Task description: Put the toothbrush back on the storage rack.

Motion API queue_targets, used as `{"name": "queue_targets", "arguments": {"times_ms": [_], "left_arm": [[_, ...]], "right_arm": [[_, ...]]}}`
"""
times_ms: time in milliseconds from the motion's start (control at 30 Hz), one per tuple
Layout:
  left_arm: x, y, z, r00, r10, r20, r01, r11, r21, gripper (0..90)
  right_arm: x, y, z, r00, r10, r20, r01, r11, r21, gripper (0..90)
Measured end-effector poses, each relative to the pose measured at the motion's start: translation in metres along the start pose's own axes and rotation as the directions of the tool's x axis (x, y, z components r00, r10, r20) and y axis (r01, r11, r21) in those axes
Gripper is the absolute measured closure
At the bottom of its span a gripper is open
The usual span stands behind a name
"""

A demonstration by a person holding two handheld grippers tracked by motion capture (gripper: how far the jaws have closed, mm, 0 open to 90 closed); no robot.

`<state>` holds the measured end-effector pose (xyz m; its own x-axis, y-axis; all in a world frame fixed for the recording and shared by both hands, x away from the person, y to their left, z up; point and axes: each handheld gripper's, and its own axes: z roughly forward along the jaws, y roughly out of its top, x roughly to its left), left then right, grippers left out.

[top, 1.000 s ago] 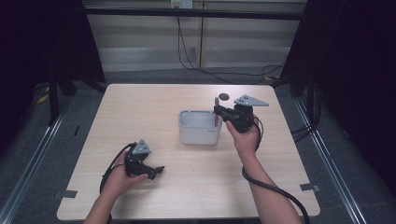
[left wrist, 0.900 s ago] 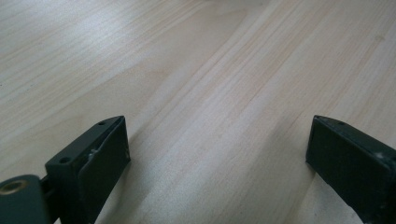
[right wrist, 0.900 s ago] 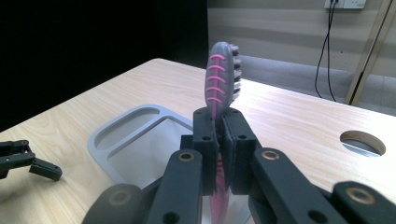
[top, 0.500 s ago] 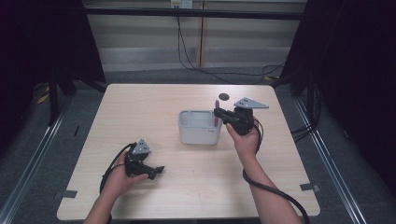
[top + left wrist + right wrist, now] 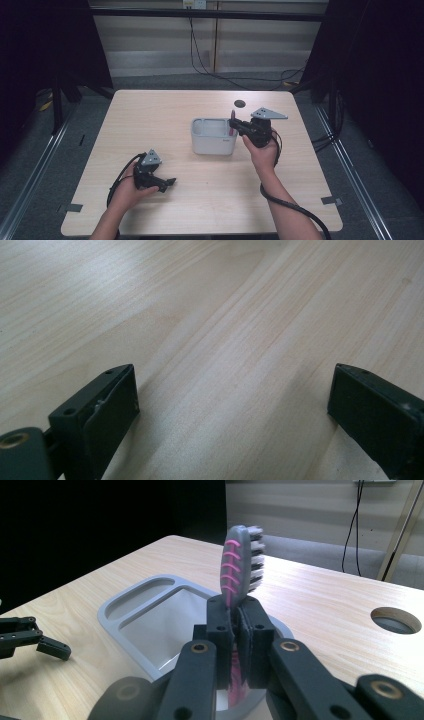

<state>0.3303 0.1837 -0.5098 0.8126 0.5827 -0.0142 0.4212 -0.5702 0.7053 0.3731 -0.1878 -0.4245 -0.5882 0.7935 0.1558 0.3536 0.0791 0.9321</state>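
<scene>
My right gripper (image 5: 238, 611) (image 5: 235, 126) is shut on a pink and grey toothbrush (image 5: 239, 569) (image 5: 232, 120). It holds the brush upright, bristle head up, over the right rim of a grey rectangular tray (image 5: 131, 611) (image 5: 212, 145) at the table's middle. The handle's lower end hangs inside the tray. My left gripper (image 5: 169, 184) rests low on the wood near the front left. Its black jaws stand wide apart in the left gripper view, and nothing but bare table is between the fingers (image 5: 107, 405).
A round cable hole (image 5: 239, 104) (image 5: 395, 620) sits in the tabletop behind the tray. Black cables trail from both grippers toward the person's forearms. Dark frame posts stand beyond the table's left and right edges.
The right gripper with the toothbrush has shifted slightly toward the tray's right rim. The left gripper has stayed where it was.
</scene>
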Motion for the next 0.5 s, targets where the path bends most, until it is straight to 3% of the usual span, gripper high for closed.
{"name": "queue_targets", "arguments": {"times_ms": [500], "left_arm": [[0.0, 0.0, 0.0, 1.0, 0.0, 0.0, 0.0, 1.0, 0.0, 5.7]], "right_arm": [[0.005, -0.0027, -0.008, 0.9998, -0.015, -0.013, 0.015, 1.0, 0.003, 84.4]]}}
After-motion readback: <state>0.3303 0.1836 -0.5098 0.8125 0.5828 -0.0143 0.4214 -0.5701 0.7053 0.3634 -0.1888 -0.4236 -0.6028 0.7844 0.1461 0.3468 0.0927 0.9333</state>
